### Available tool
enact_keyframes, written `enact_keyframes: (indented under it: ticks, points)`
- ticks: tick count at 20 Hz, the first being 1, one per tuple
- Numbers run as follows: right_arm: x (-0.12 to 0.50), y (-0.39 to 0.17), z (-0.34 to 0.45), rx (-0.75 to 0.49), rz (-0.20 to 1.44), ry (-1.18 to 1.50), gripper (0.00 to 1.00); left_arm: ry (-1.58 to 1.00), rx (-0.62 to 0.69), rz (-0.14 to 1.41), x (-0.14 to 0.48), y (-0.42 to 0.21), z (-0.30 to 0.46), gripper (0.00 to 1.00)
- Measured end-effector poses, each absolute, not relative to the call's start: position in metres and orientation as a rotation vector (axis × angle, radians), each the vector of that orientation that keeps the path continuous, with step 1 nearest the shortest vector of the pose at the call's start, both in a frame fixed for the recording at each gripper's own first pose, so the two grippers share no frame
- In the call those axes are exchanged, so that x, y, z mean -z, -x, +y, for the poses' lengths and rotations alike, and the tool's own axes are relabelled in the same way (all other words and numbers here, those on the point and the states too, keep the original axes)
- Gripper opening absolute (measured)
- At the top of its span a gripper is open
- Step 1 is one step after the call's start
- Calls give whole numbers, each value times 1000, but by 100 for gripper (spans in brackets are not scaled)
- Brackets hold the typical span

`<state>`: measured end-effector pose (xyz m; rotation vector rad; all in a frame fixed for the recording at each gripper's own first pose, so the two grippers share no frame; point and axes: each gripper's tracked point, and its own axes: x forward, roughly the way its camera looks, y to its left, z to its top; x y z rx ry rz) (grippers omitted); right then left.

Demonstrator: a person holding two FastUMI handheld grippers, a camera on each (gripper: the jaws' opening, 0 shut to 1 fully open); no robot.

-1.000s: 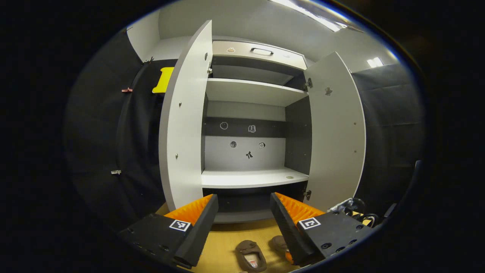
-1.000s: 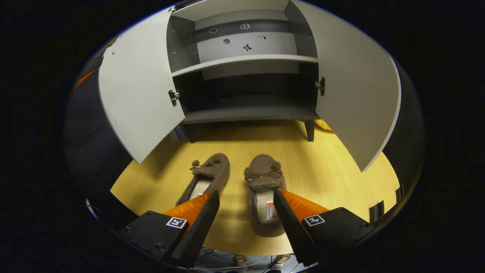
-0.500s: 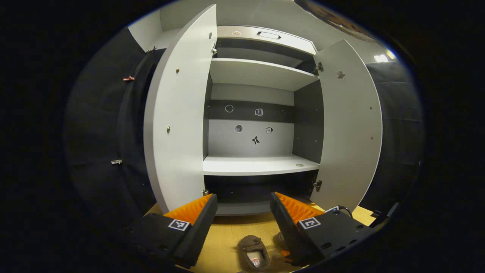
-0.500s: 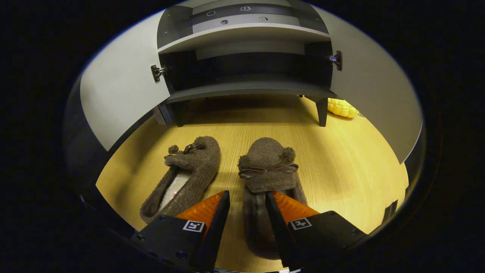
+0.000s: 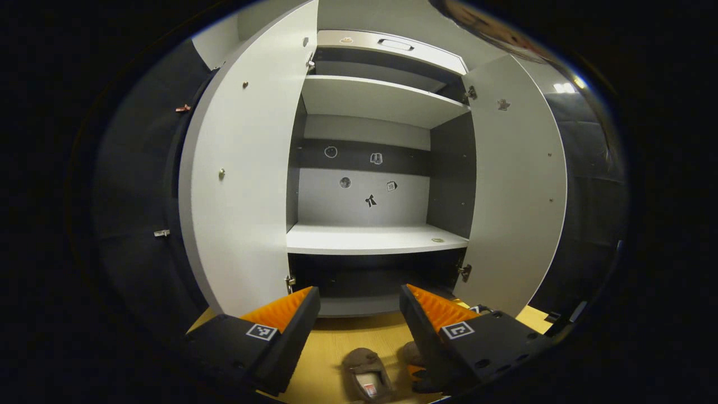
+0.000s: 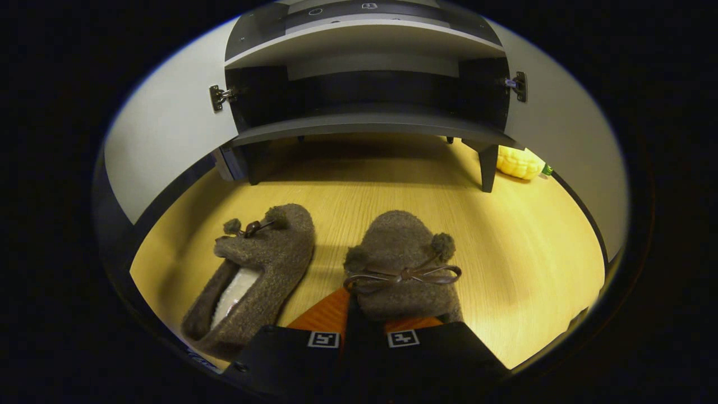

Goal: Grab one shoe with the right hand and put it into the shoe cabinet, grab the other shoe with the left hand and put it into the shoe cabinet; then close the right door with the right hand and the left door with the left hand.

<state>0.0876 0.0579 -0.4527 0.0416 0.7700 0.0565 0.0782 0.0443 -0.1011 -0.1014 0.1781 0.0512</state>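
Observation:
Two brown fuzzy slippers lie side by side on the wooden floor [image 6: 505, 252] in front of the open shoe cabinet [image 6: 364, 120]. In the right gripper view, my right gripper [image 6: 362, 317] is low over the right shoe [image 6: 404, 258], its fingers shut on the left side wall of that shoe behind the bow. The left shoe [image 6: 258, 269] lies free beside it. In the left gripper view, my left gripper [image 5: 359, 303] hangs open and holds nothing, facing the cabinet's middle shelf [image 5: 370, 238]. Below its fingers lie the left shoe [image 5: 364, 373] and part of the other shoe [image 5: 411, 352].
Both cabinet doors stand wide open, the left door [image 5: 241, 185] and the right door [image 5: 516, 185]. The cabinet stands on short legs [image 6: 488, 168]. A yellow corn-like object [image 6: 519, 163] lies on the floor by the right leg.
My right gripper came down onto the right shoe and its fingers closed from wide open to shut on it. The left gripper drifted a little nearer the cabinet, still open.

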Motion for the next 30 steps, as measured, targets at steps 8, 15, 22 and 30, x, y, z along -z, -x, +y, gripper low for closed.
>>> enact_keyframes:
  ticks: [8,15,22,30]
  points:
    - [443,-83,54,-132,780,28,5,91,-48,178,98,-76,38,90]
    - [337,-73,44,-160,652,72,5,48,-34,153,78,-53,28,90]
    - [156,-101,27,-111,375,146,5,-58,18,116,59,-6,9,90]
    - [34,-144,32,-116,210,145,5,22,21,122,49,20,2,86]
